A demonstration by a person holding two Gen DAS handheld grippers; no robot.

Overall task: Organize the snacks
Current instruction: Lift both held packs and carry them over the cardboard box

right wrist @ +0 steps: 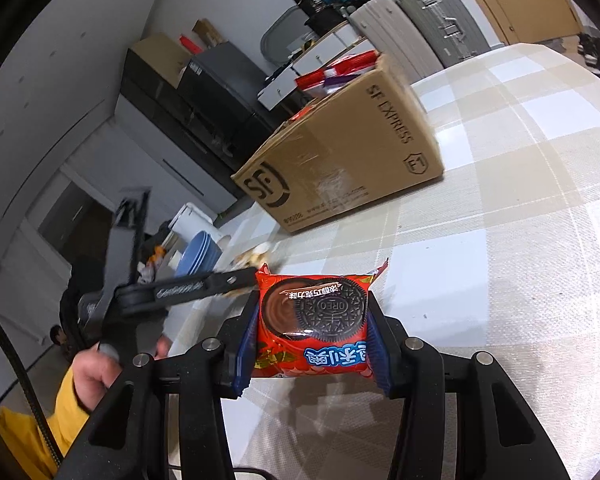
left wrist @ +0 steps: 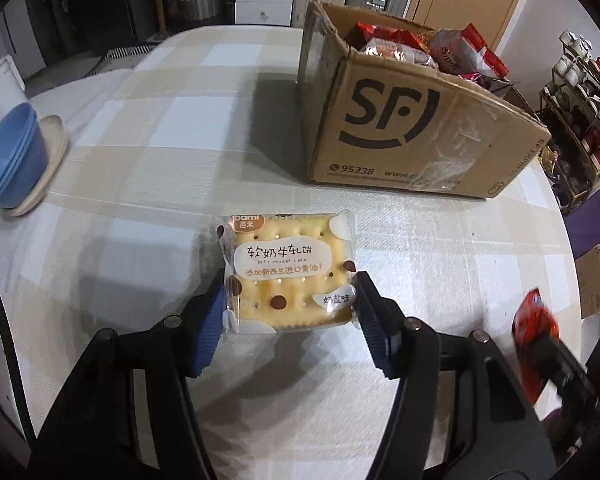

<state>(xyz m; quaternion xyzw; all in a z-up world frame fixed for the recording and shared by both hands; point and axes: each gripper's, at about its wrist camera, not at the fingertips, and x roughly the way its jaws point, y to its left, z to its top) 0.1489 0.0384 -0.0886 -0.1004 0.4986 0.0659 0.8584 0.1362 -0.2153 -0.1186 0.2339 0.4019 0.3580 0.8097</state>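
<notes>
My left gripper (left wrist: 290, 300) is shut on a yellow nougat cracker pack (left wrist: 290, 270), held above the checked tablecloth (left wrist: 160, 128). My right gripper (right wrist: 312, 320) is shut on a red Oreo pack (right wrist: 314, 320), also held above the table; that pack shows blurred at the right edge of the left wrist view (left wrist: 534, 332). An open SF cardboard box (left wrist: 412, 128) with several snack bags inside stands at the back right of the table; it also shows in the right wrist view (right wrist: 340, 160). The left gripper's arm (right wrist: 180, 290) shows blurred in the right wrist view.
Stacked blue bowls (left wrist: 12, 156) on a beige plate (left wrist: 52, 152) sit at the table's left edge, with a white container (left wrist: 0, 88) behind. A shelf of cups (left wrist: 580, 92) stands right of the table. Suitcases (right wrist: 432, 28) and drawers lie beyond.
</notes>
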